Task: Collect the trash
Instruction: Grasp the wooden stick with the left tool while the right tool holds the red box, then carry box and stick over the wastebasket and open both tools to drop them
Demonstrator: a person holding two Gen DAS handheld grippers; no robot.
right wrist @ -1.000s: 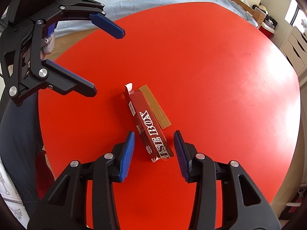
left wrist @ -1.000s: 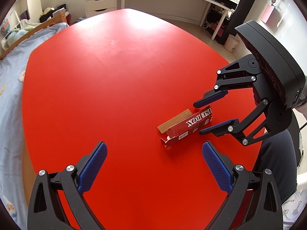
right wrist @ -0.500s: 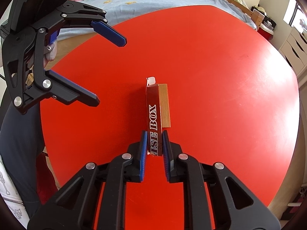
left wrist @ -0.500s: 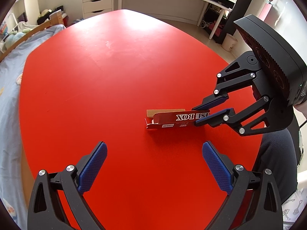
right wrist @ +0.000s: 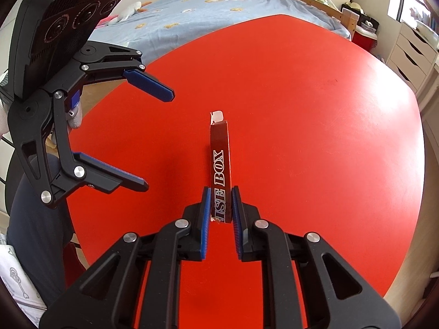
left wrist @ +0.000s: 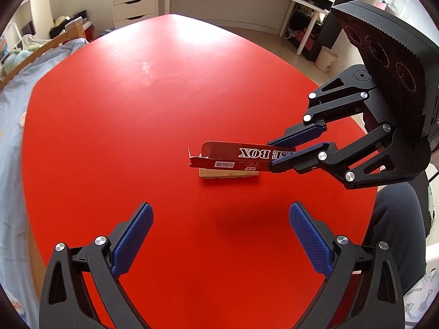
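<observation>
The right gripper [right wrist: 221, 213] has its jaws clamped on the near end of the long dark-red cardboard box [right wrist: 220, 161], which juts toward twelve o'clock along the fingers, lifted above the red round table [right wrist: 315, 137]. A flat tan wooden piece [left wrist: 227, 173] lies on the table beneath it. The left gripper [left wrist: 221, 241], jaws wide apart and empty, hovers with the box at twelve o'clock, long axis crosswise to its fingers.

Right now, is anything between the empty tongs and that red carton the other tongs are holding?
Nothing visible. The left tongs hang open over bare red table, with clear space up to the red carton. The right tongs grip the carton's end. A wooden block sits under it, not in the path.
</observation>
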